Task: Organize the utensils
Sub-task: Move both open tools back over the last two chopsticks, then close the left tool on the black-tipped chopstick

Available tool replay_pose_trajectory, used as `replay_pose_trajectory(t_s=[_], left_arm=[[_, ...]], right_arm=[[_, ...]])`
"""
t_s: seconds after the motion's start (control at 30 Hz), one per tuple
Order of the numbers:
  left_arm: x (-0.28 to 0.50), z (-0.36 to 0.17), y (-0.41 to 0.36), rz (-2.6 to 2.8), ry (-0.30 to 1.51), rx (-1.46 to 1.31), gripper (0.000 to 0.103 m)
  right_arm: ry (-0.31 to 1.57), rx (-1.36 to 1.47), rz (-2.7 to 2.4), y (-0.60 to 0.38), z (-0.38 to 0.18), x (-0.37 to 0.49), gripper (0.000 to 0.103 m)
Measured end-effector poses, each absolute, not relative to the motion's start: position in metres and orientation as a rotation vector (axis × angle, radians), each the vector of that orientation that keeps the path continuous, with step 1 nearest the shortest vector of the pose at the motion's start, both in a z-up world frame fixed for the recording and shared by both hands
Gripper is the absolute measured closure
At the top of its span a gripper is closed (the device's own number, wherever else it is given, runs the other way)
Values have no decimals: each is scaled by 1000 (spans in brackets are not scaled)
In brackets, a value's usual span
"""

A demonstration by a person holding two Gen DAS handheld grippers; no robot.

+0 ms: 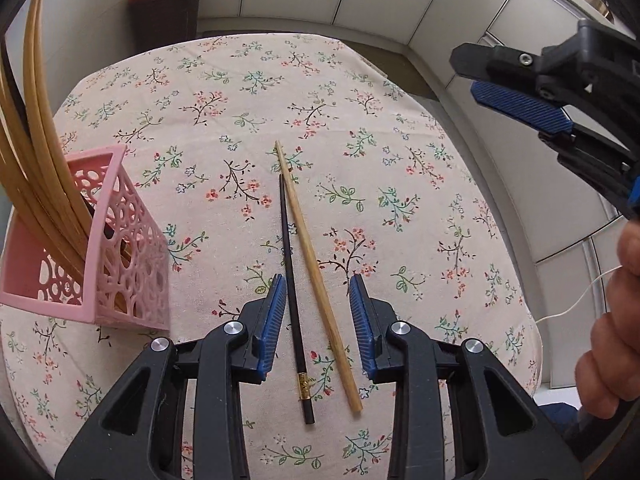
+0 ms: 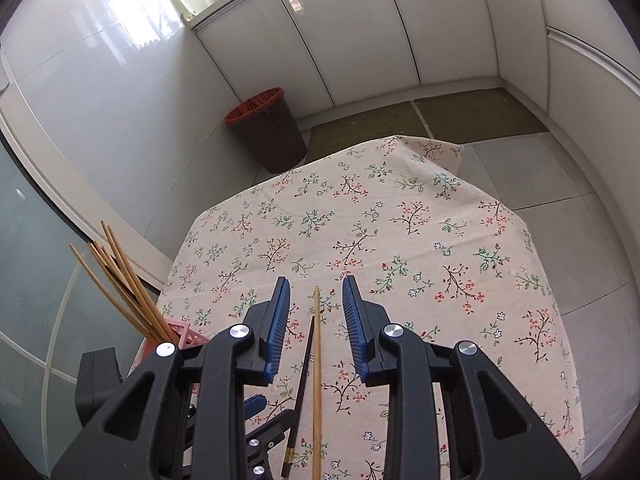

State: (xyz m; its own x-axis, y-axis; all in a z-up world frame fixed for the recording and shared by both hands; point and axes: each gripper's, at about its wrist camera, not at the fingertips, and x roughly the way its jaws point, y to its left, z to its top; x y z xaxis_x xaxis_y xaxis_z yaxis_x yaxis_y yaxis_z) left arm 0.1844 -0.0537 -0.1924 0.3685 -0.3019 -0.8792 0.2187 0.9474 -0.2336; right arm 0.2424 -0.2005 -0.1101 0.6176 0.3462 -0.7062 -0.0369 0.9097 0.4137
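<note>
A black chopstick [image 1: 294, 304] with a gold band and a bamboo chopstick [image 1: 316, 268] lie side by side on the floral tablecloth [image 1: 360, 120]. My left gripper [image 1: 318, 286] is open low over them, its jaws on either side of both. A pink lattice holder [image 1: 116, 248] with several bamboo chopsticks [image 1: 36, 120] stands to its left. My right gripper [image 2: 314, 288] is open and empty, higher up, above the same black chopstick [image 2: 300, 392] and bamboo chopstick [image 2: 317, 380]. It shows at the right in the left wrist view [image 1: 516, 92]. The holder [image 2: 184, 334] is at lower left.
A brown bin with an orange rim [image 2: 268, 132] stands on the floor beyond the table's far left corner. White cabinets [image 2: 360, 32] line the walls. The table edge [image 2: 560, 300] drops off to the right over grey floor tiles.
</note>
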Motion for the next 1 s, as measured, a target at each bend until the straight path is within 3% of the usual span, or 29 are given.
replay_pose_trajectory(t_s=[0.43, 1.0], left_arm=[[199, -225, -60, -287, 1193, -43, 87], [216, -238, -71, -333, 1170, -25, 88]], right_arm=[[897, 410, 211, -209, -115, 246, 74], [947, 421, 183, -215, -130, 254, 74]])
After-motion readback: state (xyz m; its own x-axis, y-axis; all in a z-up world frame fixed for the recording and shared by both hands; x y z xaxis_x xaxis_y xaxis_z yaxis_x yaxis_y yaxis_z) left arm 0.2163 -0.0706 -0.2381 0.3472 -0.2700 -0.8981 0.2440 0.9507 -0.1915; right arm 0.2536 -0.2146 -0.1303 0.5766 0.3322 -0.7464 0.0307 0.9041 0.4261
